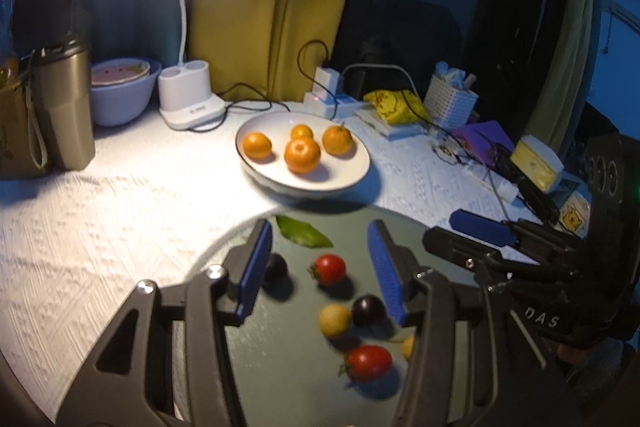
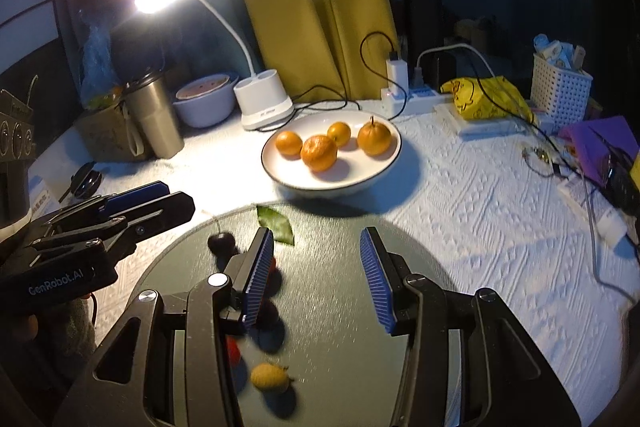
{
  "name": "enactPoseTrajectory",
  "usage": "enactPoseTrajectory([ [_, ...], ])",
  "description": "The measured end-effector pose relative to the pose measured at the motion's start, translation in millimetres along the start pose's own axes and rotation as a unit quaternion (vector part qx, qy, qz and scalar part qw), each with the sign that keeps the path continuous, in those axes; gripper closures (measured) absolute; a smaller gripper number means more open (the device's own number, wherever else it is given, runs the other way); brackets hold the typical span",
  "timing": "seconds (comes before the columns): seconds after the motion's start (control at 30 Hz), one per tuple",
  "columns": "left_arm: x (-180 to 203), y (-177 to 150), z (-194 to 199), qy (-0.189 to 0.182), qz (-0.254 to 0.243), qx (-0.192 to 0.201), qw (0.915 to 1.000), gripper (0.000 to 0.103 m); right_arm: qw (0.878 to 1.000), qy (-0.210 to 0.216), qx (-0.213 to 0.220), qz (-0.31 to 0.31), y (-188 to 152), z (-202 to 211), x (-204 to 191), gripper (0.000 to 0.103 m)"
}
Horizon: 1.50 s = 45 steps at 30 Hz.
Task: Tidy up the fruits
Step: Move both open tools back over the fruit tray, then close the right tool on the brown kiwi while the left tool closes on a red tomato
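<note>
A white bowl (image 1: 352,175) (image 2: 384,171) holds several oranges (image 1: 302,155) (image 2: 319,152). In front of it lies a dark green round plate (image 1: 288,367) (image 2: 332,347) with red cherry tomatoes (image 1: 329,268), dark ones (image 1: 368,310) (image 2: 221,242), yellow ones (image 1: 335,319) (image 2: 270,375) and a green leaf (image 1: 302,231) (image 2: 276,223). My left gripper (image 1: 320,267) is open and empty above the plate, a red tomato between its fingers. My right gripper (image 2: 318,277) is open and empty over the plate's middle. Each gripper shows at the edge of the other's view.
A lit desk lamp (image 1: 188,103) (image 2: 262,103), a metal tumbler (image 1: 64,107) (image 2: 154,115) and a lilac bowl (image 1: 120,91) stand at the back left. A power strip with cables (image 1: 332,95) (image 2: 404,91), a yellow bag (image 2: 484,99), a white basket (image 2: 560,87) and clutter fill the right.
</note>
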<state>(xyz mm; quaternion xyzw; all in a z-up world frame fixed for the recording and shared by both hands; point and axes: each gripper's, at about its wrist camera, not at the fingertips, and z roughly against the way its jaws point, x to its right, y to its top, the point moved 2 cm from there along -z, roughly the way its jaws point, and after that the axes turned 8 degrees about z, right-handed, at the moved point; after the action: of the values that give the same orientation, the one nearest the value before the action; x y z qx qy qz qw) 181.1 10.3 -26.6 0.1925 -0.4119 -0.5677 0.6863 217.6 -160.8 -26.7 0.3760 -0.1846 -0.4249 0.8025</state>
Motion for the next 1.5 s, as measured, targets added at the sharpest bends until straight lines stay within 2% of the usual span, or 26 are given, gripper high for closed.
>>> enactPoseTrajectory([
  [0.6, 4, -60, 2, 0.016, 0.005, -0.049, 0.9987, 0.052, 0.998, 0.044, -0.049, -0.001, -59, 6, -25, 0.055],
  [1.1, 9, -72, -1, 0.022, 0.001, -0.064, 0.9977, 0.052, 0.995, 0.063, -0.082, 0.010, -77, -4, -30, 0.056],
  [1.17, 11, -72, -2, 0.022, 0.000, -0.068, 0.9975, 0.052, 0.994, 0.070, -0.081, 0.010, -77, -4, -30, 0.062],
  [1.23, 12, -73, -3, 0.021, -0.002, -0.069, 0.9974, 0.052, 0.994, 0.071, -0.081, 0.010, -77, -4, -29, 0.075],
  [1.5, 19, -76, -10, 0.020, -0.010, -0.080, 0.9965, 0.052, 0.995, 0.065, -0.071, 0.011, -75, 2, -21, 0.076],
])
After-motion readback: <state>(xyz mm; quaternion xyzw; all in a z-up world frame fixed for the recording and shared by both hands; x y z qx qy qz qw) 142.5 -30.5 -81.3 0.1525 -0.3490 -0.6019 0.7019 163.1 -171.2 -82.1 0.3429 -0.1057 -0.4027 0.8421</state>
